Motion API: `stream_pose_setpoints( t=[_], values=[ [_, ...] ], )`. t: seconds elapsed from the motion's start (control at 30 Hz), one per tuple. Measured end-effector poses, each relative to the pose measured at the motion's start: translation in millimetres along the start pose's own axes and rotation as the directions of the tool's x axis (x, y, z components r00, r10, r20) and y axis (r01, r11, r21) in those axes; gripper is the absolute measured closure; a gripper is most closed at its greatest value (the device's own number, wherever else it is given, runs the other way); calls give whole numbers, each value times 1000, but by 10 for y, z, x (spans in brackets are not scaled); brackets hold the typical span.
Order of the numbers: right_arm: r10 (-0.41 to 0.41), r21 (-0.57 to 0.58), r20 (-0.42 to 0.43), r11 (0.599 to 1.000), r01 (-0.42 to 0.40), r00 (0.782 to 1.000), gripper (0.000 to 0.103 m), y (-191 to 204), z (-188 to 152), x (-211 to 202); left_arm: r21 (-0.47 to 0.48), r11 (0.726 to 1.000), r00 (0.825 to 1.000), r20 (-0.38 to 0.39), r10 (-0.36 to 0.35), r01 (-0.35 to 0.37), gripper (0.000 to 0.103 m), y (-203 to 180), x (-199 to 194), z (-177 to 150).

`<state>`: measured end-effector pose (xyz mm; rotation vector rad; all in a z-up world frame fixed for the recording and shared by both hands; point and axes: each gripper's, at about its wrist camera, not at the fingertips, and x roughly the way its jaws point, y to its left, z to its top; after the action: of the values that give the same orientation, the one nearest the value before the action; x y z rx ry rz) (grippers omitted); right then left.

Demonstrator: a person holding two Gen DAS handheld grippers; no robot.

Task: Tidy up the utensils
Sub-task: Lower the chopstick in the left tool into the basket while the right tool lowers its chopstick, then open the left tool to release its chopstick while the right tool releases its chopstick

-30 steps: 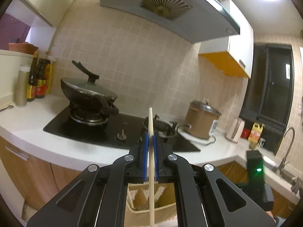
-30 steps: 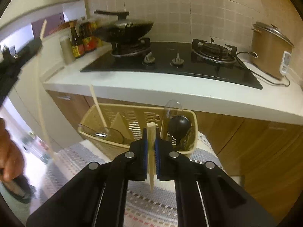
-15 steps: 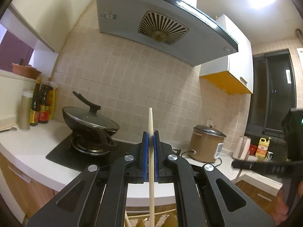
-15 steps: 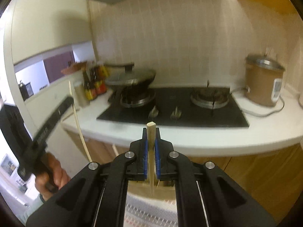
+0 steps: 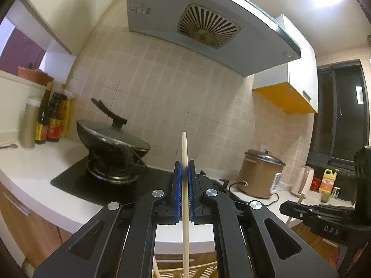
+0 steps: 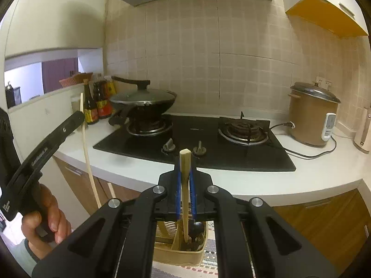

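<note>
My left gripper [image 5: 184, 169] is shut on a pale wooden chopstick [image 5: 184, 148] that stands upright between its blue pads. The right wrist view shows this gripper [image 6: 77, 117] from the side, held by a hand [image 6: 46, 220], its chopstick [image 6: 87, 148] hanging down. My right gripper [image 6: 185, 173] is shut on a second chopstick [image 6: 185, 159], upright, with its lower end over a beige utensil basket [image 6: 178, 258]. A dark spoon [image 6: 197, 227] stands in that basket. The right gripper [image 5: 287, 208] also shows at the right edge of the left wrist view.
A white counter [image 6: 255, 185] carries a black gas hob [image 6: 208, 143] with a lidded wok [image 6: 141, 99], a brown rice cooker [image 6: 310, 113] with its cord, and sauce bottles [image 6: 97, 104]. The basket sits on a woven mat [image 6: 208, 266]. A range hood [image 5: 208, 23] hangs overhead.
Both views have swung upward, so the basket has dropped to the bottom edge. The left gripper now shows at the left of the right view, and the right gripper has entered the left view.
</note>
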<state>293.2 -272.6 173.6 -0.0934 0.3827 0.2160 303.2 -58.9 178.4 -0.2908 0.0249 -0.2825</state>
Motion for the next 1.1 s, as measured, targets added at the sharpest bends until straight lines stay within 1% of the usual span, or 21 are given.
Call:
stream_pose_setpoints(
  t=[0.1, 0.23, 0.3, 0.37, 0.5, 0.57, 0.6, 0.63, 0.67, 0.73, 0.77, 0.83, 0.9, 0.97, 1.0, 1.03, 1.07, 1.1],
  values=[
    [-16, -12, 6, 1000, 17, 1000, 98, 17, -54, 29, 15, 1000, 1000, 7, 26, -26, 99, -7, 58, -77],
    [-27, -18, 4, 999, 27, 1000, 98, 17, -113, 50, 6, 998, 998, 7, 63, -63, 99, 24, 128, -203],
    [-29, -28, -4, 999, 29, 1000, 98, 29, -150, 71, -5, 998, 998, -11, 61, -61, 99, 48, 159, -282],
    [-31, -30, -10, 999, 31, 999, 98, 38, -184, 96, 7, 997, 997, -15, 72, -72, 99, 53, 151, -346],
    [-5, -11, -39, 1000, 5, 999, 98, 34, -253, 128, 30, 998, 998, -43, 56, -54, 98, 79, 53, -396],
    [9, -6, -57, 1000, -9, 998, 97, 38, -284, 122, 22, 999, 997, -74, 24, -23, 81, 99, -5, -385],
    [19, -7, -75, 1000, -19, 997, 95, 50, -303, 118, 9, 1000, 995, -96, 9, -8, 67, 129, -47, -360],
    [21, -5, -87, 1000, -22, 996, 91, 59, -319, 108, 1, 1000, 994, -107, 3, -3, 64, 146, -76, -353],
    [23, -3, -101, 1000, -23, 995, 88, 67, -337, 92, -9, 1000, 992, -128, -9, 8, 64, 172, -104, -332],
    [26, -1, -120, 1000, -26, 992, 65, 78, -371, 40, -44, 999, 981, -188, -39, 32, 64, 229, -135, -312],
    [21, -1, -128, 1000, -21, 992, 62, 84, -395, -14, -66, 997, 976, -212, -47, 34, 64, 270, -178, -303],
    [23, 1, -144, 1000, -23, 989, 61, 92, -438, -94, -89, 995, 964, -258, -60, 38, 64, 325, -255, -303],
    [38, 19, -166, 999, -35, 985, 61, 90, -501, -211, -111, 993, 943, -326, -70, 36, 64, 372, -352, -321],
    [38, 26, -195, 999, -33, 980, 61, 100, -559, -298, -104, 994, 925, -374, -62, 24, 64, 376, -447, -357],
    [58, 34, -220, 998, -52, 974, 61, 114, -612, -364, -85, 996, 905, -423, -51, 17, 64, 363, -505, -392],
    [73, 36, -237, 997, -66, 969, 61, 128, -648, -395, -74, 997, 889, -455, -47, 15, 64, 347, -550, -427],
    [86, 36, -263, 996, -80, 961, 61, 150, -694, -427, -58, 998, 863, -504, -43, 16, 64, 328, -606, -482],
    [103, 34, -302, 995, -97, 948, 61, 189, -773, -459, -45, 999, 838, -544, -36, 14, 64, 309, -658, -537]
  ],
)
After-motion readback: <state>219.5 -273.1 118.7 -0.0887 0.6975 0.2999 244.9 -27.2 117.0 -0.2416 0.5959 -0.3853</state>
